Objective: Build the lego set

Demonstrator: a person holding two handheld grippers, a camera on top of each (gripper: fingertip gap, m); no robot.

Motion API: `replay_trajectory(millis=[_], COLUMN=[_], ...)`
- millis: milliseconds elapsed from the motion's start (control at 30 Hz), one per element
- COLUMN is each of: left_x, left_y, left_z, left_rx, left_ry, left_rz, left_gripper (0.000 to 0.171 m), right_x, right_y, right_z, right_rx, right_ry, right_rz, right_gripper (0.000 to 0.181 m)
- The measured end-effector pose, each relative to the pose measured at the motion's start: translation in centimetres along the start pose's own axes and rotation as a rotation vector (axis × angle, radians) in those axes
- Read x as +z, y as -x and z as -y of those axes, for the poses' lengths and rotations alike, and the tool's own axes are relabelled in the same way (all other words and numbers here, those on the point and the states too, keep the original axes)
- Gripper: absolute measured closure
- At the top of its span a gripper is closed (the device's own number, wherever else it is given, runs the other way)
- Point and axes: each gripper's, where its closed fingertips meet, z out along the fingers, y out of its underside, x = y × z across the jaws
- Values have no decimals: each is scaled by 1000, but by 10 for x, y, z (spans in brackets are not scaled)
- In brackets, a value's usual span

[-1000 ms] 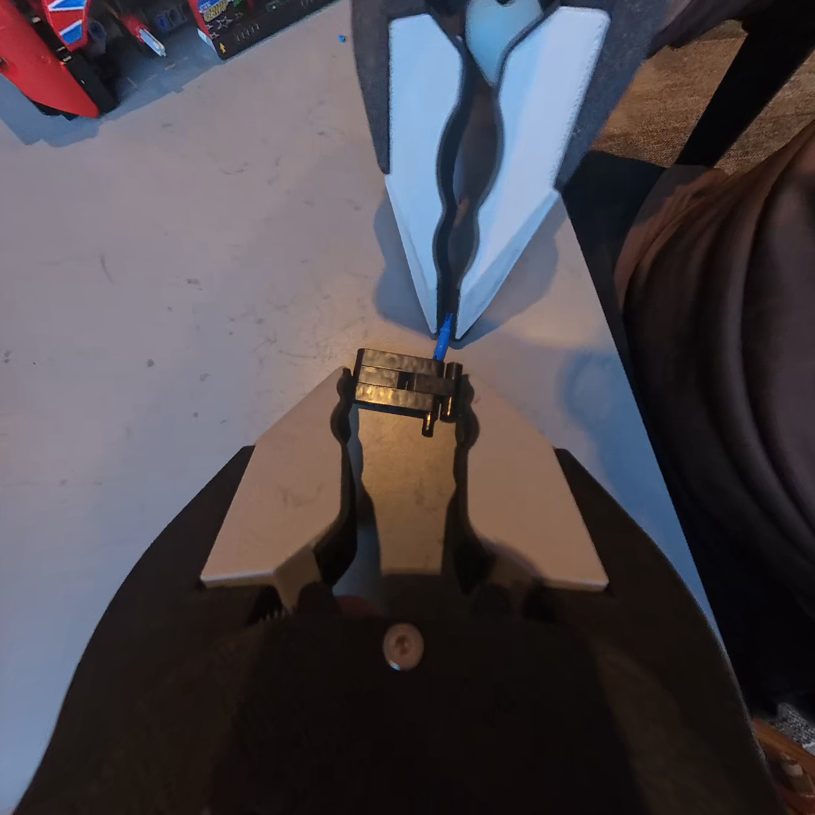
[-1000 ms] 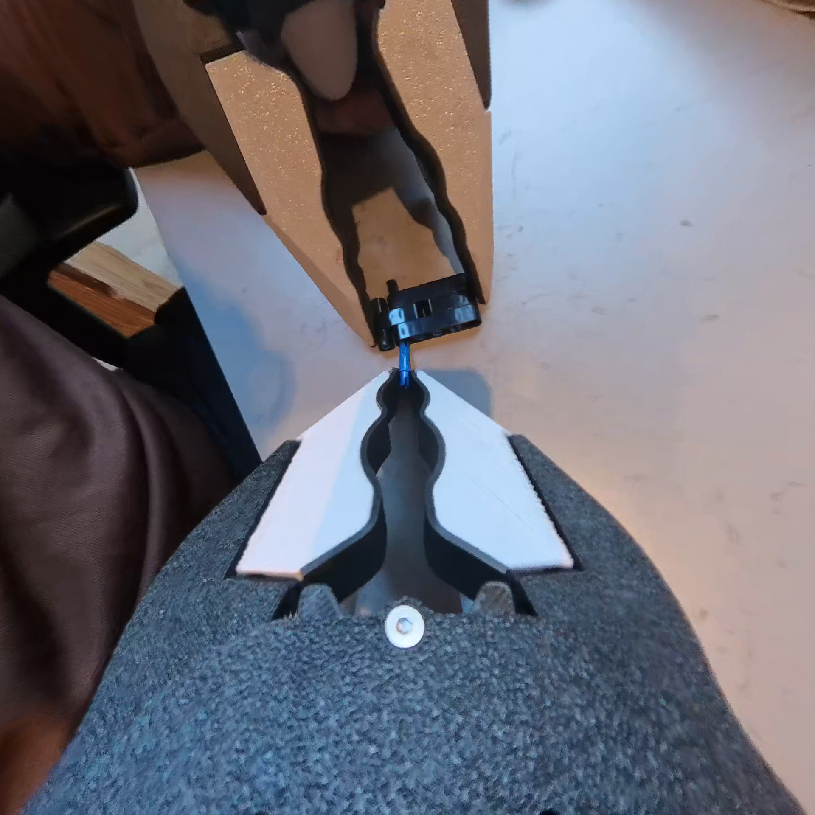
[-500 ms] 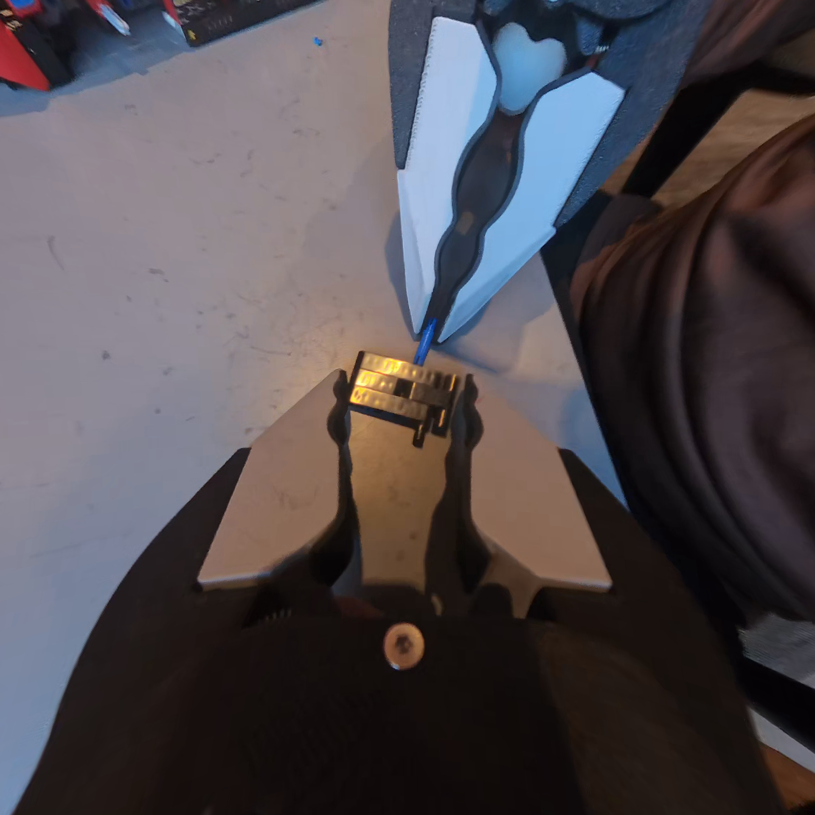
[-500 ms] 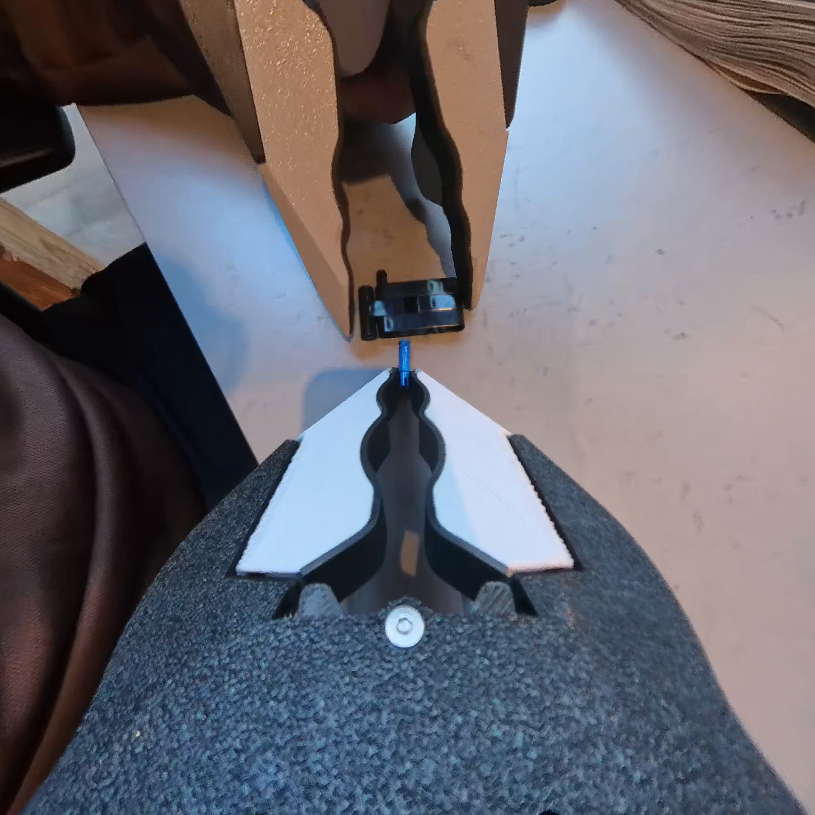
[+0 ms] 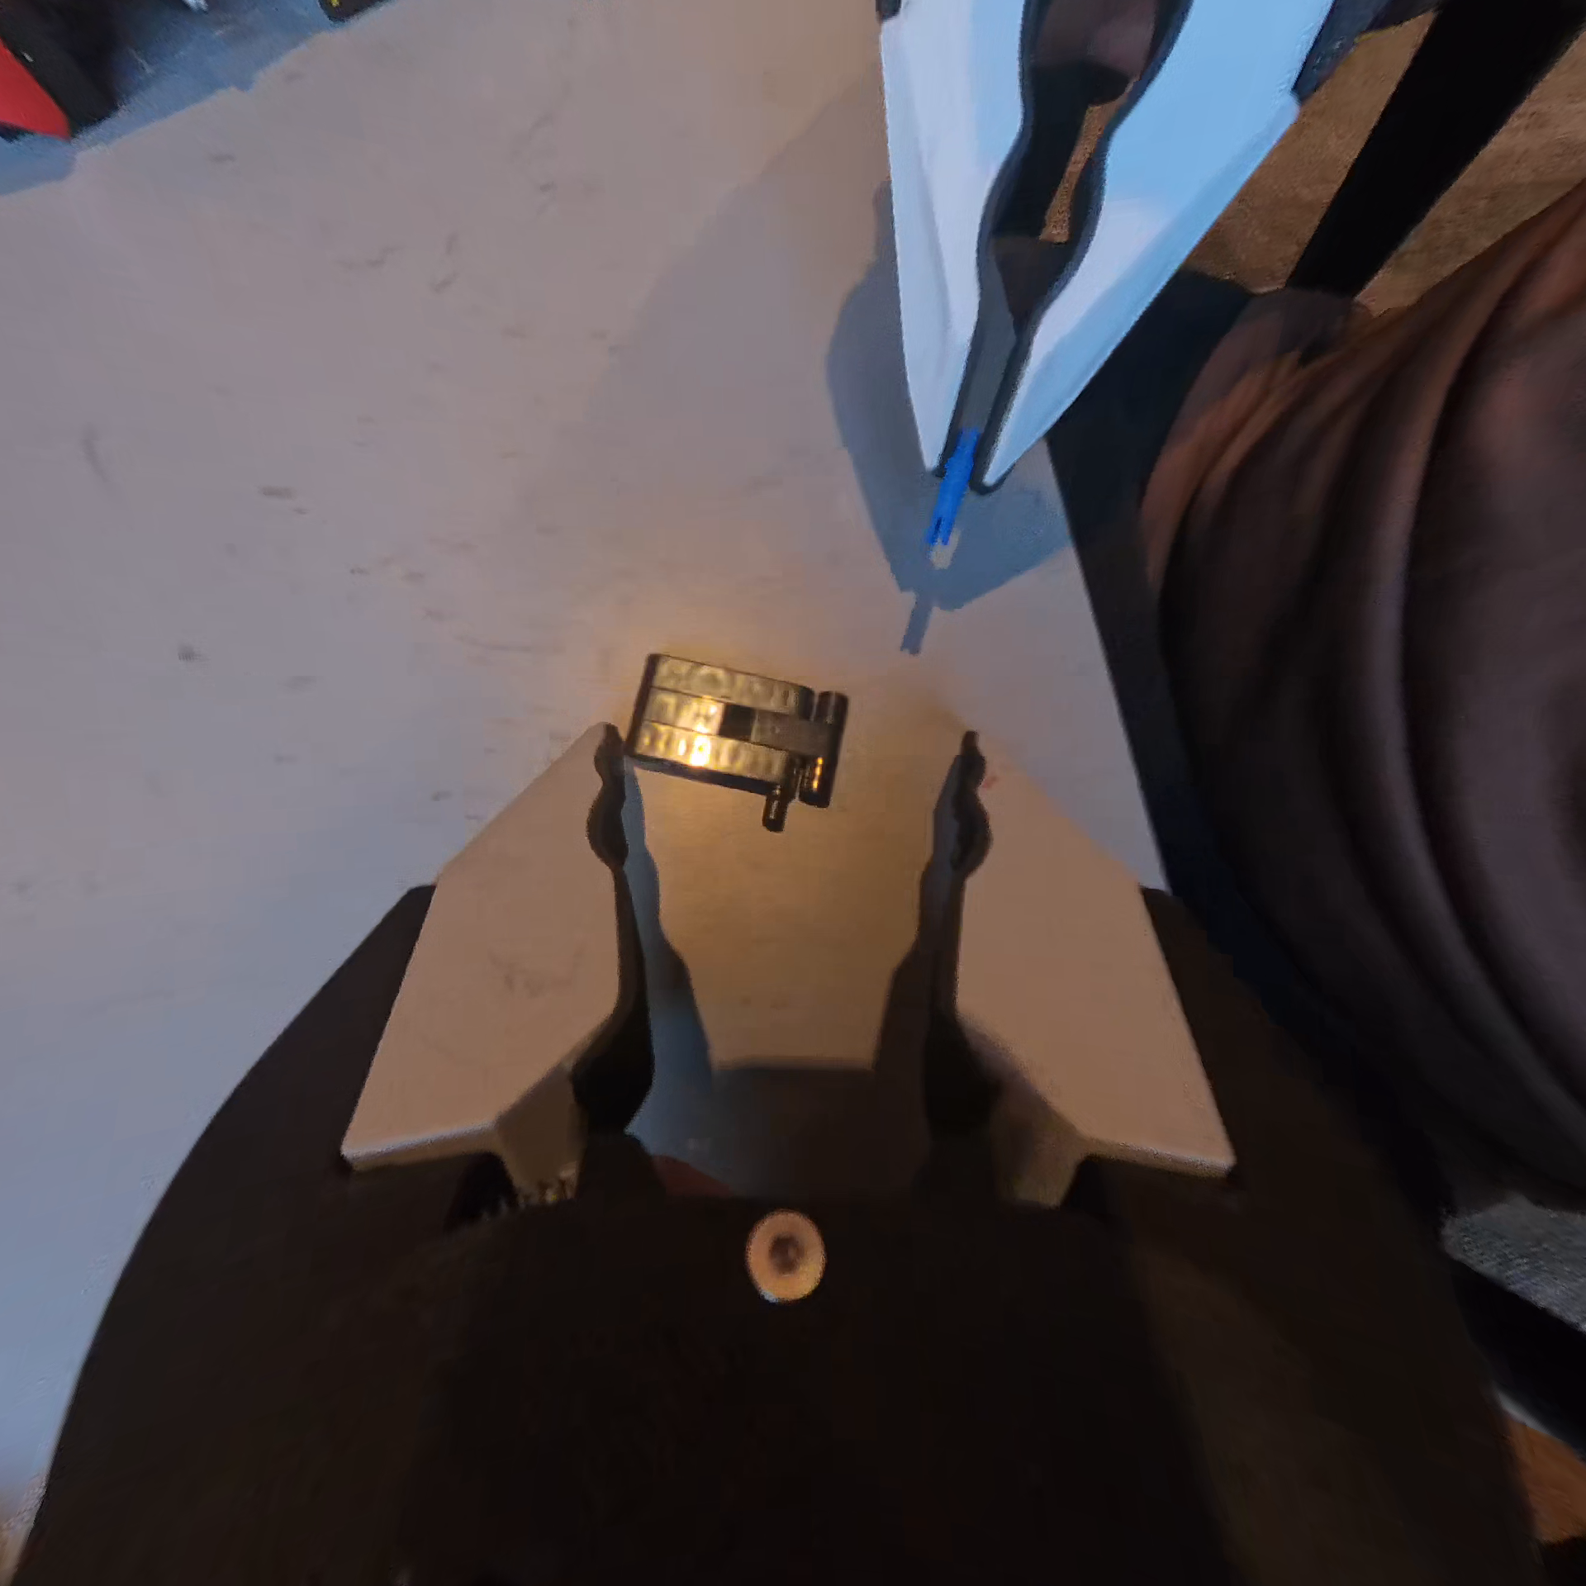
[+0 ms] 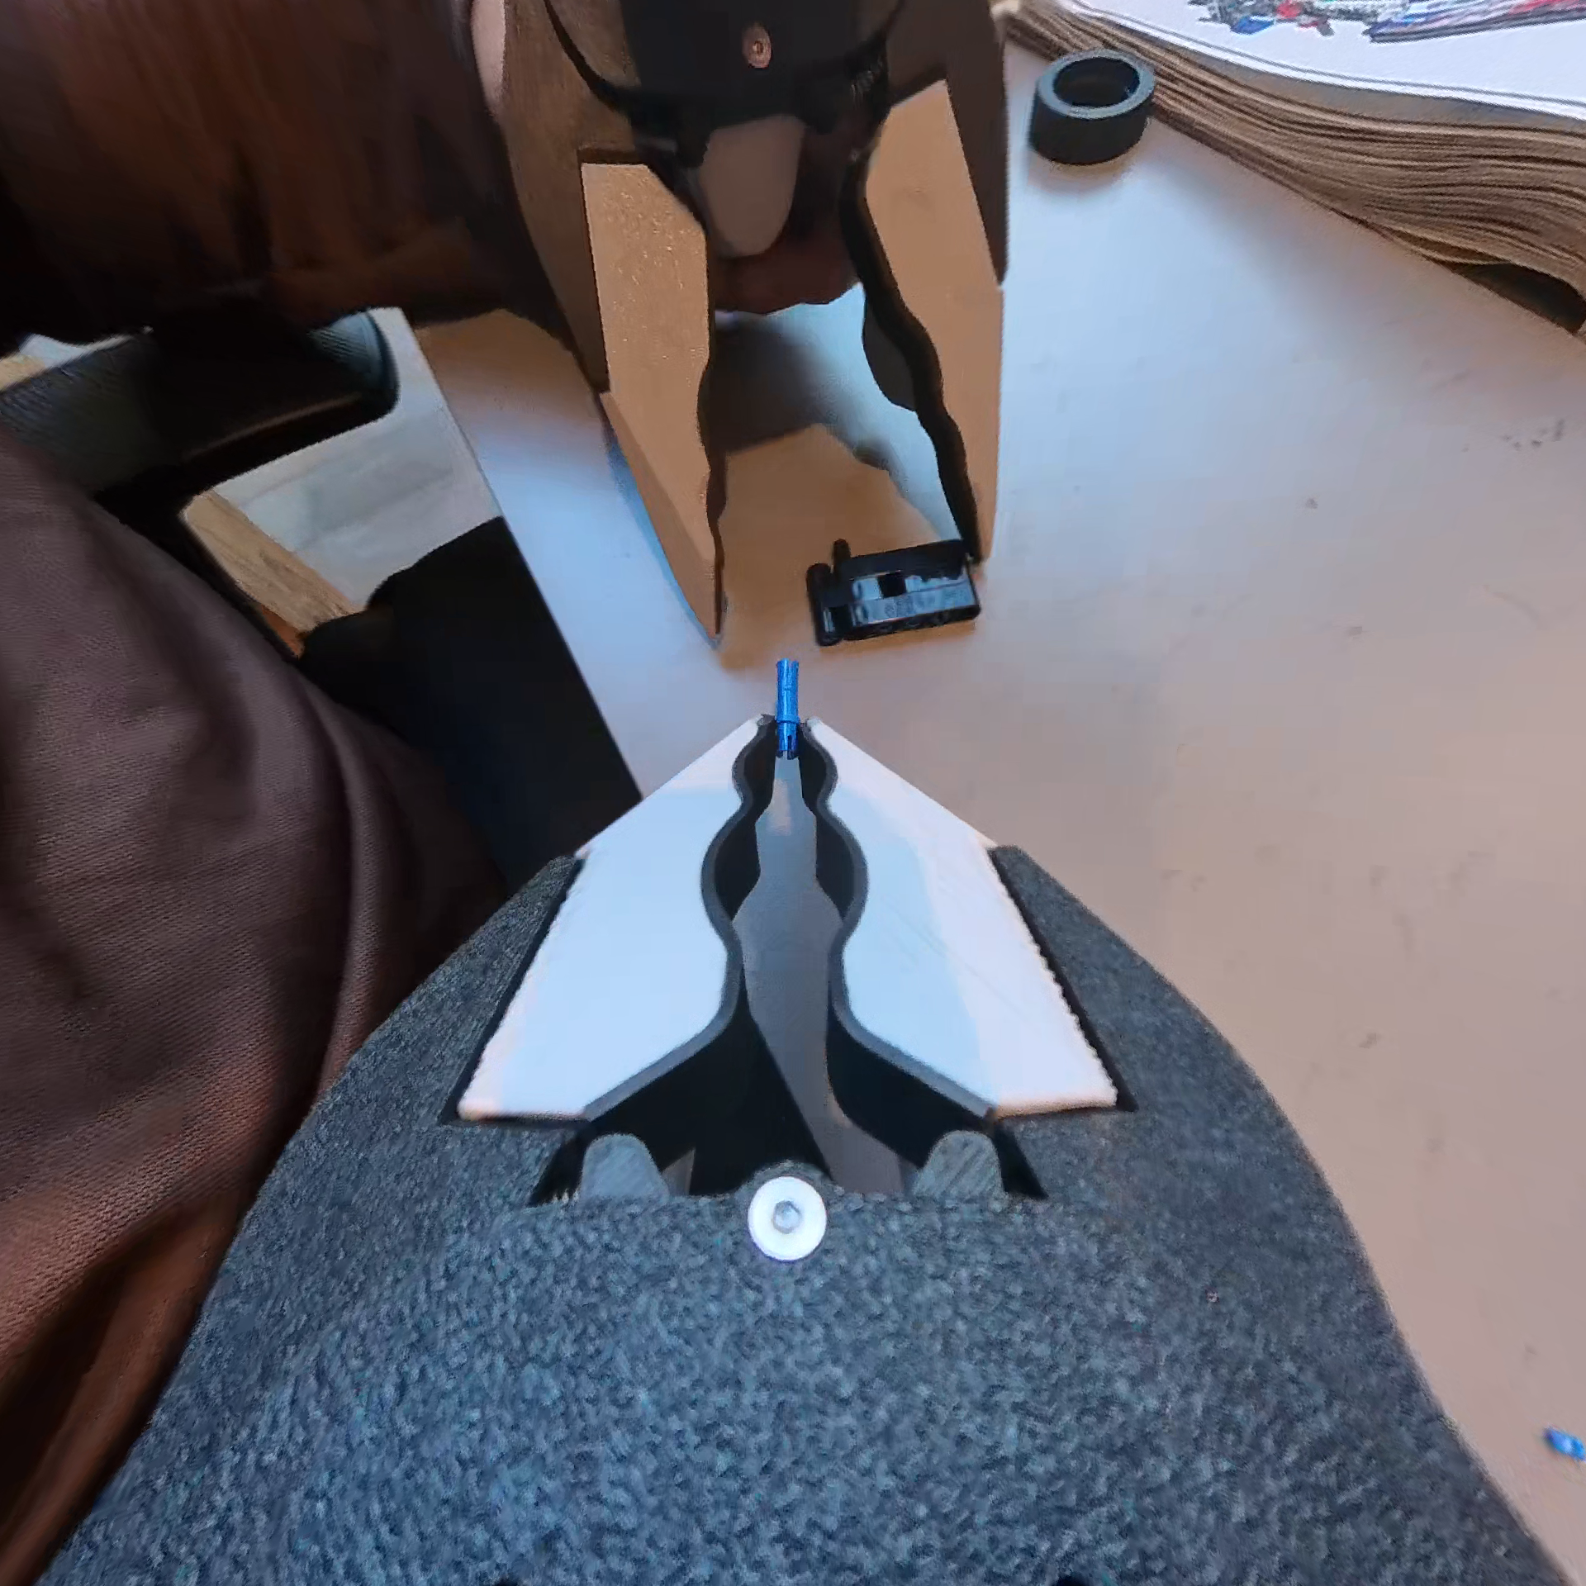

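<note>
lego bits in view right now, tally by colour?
Black: 2, the beam assembly lying on the table between the open left claw's tips, and a ring-shaped piece farther off.
Blue: 2, the pin pinched in the right claw, and a small loose bit at the right wrist view's edge.
Total: 4

Black lego assembly [image 5: 736, 729] flat on table; blue pin [image 6: 786, 693] pinched, well apart.

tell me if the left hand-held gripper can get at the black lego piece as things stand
Probably yes: the left hand-held gripper is open, and the black lego piece lies on the table just past its fingertips, nothing between them.
</note>
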Motion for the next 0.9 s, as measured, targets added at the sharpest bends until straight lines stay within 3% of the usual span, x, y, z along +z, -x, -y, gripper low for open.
replay_trajectory(millis=[133, 200, 300, 367, 500, 667, 767, 900], left_x=[-7, -7, 1, 6, 7, 13, 13, 16], left_y=[-13, -10, -18, -21, -39, -49, -50, -42], left_z=[2, 1, 0, -2, 1, -13, -9, -2], left_rx=[64, 126, 86, 54, 46, 96, 163, 191], left_ry=[-22, 12, 56, 67, 75, 146, 133, 158], left_rz=[166, 250, 158, 115, 150, 402, 494, 590], left_gripper=[91, 79, 79, 68, 90, 73, 89, 93], right_x=[-11, -12, -14, -14, -15, -13, -10, -6], right_y=[9, 10, 16, 17, 19, 22, 25, 25], right_z=[-6, -8, -2, 0, -1, -3, -2, -2], right_rx=[-18, -22, -10, -26, -28, -37, -34, -36], right_ry=[-39, -54, -86, -97, -101, -91, -89, -81], right_rz=[12, 25, 78, 86, 100, 118, 145, 159], right_gripper=[176, 176, 176, 176, 176, 176, 176, 176])
